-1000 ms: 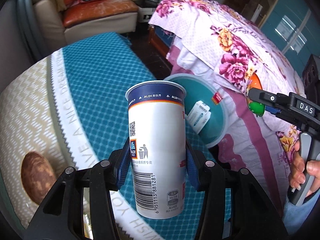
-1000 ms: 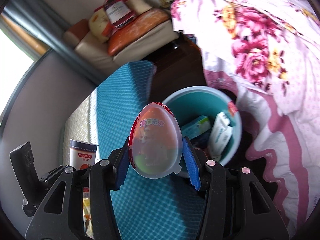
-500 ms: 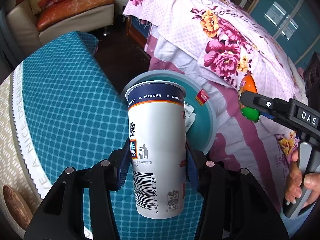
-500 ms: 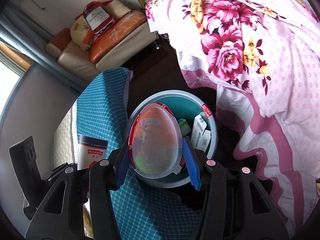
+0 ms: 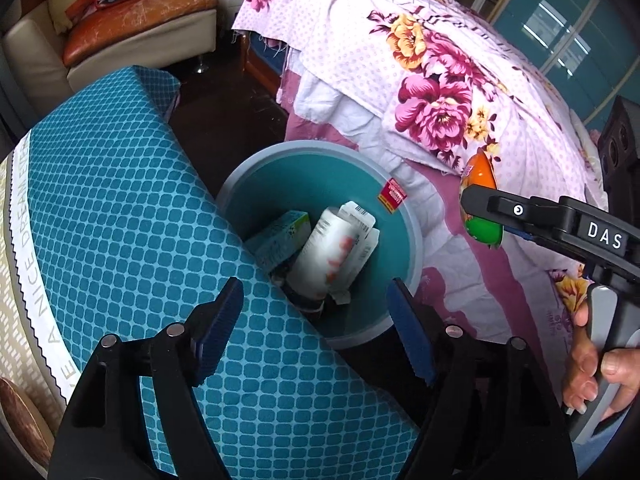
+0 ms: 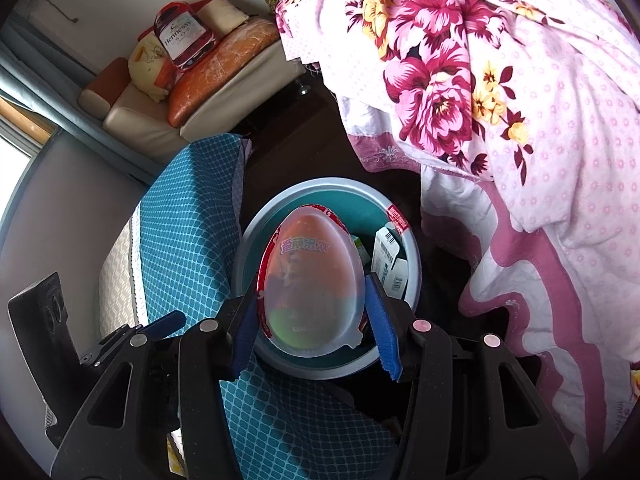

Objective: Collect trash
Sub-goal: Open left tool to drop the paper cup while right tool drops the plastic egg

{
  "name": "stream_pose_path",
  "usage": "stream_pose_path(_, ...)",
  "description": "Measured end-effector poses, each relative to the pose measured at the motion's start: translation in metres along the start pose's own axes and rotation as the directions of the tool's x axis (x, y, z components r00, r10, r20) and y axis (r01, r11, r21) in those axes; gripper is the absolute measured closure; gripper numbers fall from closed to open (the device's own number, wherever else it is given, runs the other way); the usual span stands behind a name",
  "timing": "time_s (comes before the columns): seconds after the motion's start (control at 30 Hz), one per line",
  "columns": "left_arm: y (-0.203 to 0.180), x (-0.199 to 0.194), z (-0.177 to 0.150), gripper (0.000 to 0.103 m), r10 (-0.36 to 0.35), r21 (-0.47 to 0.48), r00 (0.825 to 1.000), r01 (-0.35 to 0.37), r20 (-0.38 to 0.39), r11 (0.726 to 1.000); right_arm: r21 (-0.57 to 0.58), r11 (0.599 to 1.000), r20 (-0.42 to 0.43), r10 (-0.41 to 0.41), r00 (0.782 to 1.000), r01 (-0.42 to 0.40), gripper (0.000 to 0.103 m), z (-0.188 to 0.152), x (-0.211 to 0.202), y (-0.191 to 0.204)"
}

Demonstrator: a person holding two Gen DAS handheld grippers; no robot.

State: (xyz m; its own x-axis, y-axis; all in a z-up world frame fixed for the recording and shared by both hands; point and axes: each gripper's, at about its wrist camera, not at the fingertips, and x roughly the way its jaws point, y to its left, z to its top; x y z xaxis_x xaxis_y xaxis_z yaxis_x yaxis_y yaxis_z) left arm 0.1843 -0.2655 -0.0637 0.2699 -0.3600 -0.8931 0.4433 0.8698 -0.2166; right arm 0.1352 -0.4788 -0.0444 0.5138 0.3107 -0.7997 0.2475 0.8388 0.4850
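Right gripper [image 6: 314, 320] clamps the egg-shaped pack [image 6: 314, 280], long axis along the fingers, directly over the teal bin [image 6: 412, 248]; left gripper [image 5: 316, 328] gapes empty at the bin's near rim; release drops it in.

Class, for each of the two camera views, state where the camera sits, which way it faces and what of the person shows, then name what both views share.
Left wrist: on the left gripper, jaws open, looking down into the teal bin where a white cup lies; the person's right hand shows.
Right wrist: on the right gripper, facing down over the bin, jaws shut on an egg-shaped package; no hand visible.
Shared: bin, blue checked cushion, floral quilt.
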Motion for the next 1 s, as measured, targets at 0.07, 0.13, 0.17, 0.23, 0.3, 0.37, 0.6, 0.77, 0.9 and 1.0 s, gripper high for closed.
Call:
stream_pose_path(0.07, 0.005, -0.003, -0.002, 0.025, -0.003, -0.016, 1.000, 0.003, 0.003, 1.000, -0.003, 1.000, -0.002, 0.001, 1.000, -0.001, 0.055, -0.001, 0.001, 0.002)
stream_pose_path(0.13, 0.009, -0.007, -0.005, 0.025, -0.008, -0.032, 1.000, 0.008, 0.009, 0.999, -0.004, 1.000, -0.004, 0.000, 1.000, 0.000, 0.055, 0.000, 0.003, 0.003)
stream_pose_path(0.17, 0.011, -0.008, -0.006, 0.025, -0.009, -0.037, 1.000, 0.010, 0.010, 0.999, -0.004, 1.000, -0.005, -0.001, 1.000, 0.001, 0.055, 0.000, 0.003, 0.003)
stream_pose_path(0.23, 0.014, -0.011, -0.008, 0.025, -0.010, -0.049, 1.000, 0.010, 0.013, 0.999, -0.007, 1.000, -0.006, -0.004, 1.000, 0.004, 0.055, 0.000, 0.004, 0.004)
stream_pose_path(0.3, 0.019, -0.015, -0.011, 0.025, -0.012, -0.061, 1.000, 0.013, 0.017, 0.998, -0.012, 1.000, -0.009, -0.006, 1.000, 0.006, 0.055, 0.000, 0.006, 0.005)
stream_pose_path(0.37, 0.023, -0.018, -0.013, 0.024, -0.011, -0.073, 1.000, 0.013, 0.024, 0.997, -0.017, 1.000, -0.014, -0.011, 1.000, 0.010, 0.055, 0.000, 0.008, 0.007)
stream_pose_path(0.6, 0.044, -0.035, -0.022, 0.022, 0.003, -0.124, 0.999, 0.003, 0.053, 0.992, -0.050, 0.998, -0.050, -0.030, 0.998, 0.027, 0.055, 0.002, 0.026, 0.019)
stream_pose_path(0.77, 0.065, -0.050, -0.028, 0.015, 0.018, -0.154, 0.997, -0.006, 0.077, 0.988, -0.092, 0.995, -0.073, -0.050, 0.996, 0.043, 0.055, 0.010, 0.046, 0.035)
stream_pose_path(0.9, 0.080, -0.060, -0.033, 0.015, 0.025, -0.177, 0.996, -0.008, 0.091, 0.984, -0.129, 0.990, -0.089, -0.069, 0.994, 0.057, 0.055, 0.016, 0.065, 0.048)
stream_pose_path(1.0, 0.094, -0.064, -0.039, 0.014, 0.028, -0.201, 0.996, -0.009, 0.089, 0.980, -0.135, 0.989, -0.106, -0.068, 0.992, 0.053, 0.053, 0.019, 0.077, 0.055)
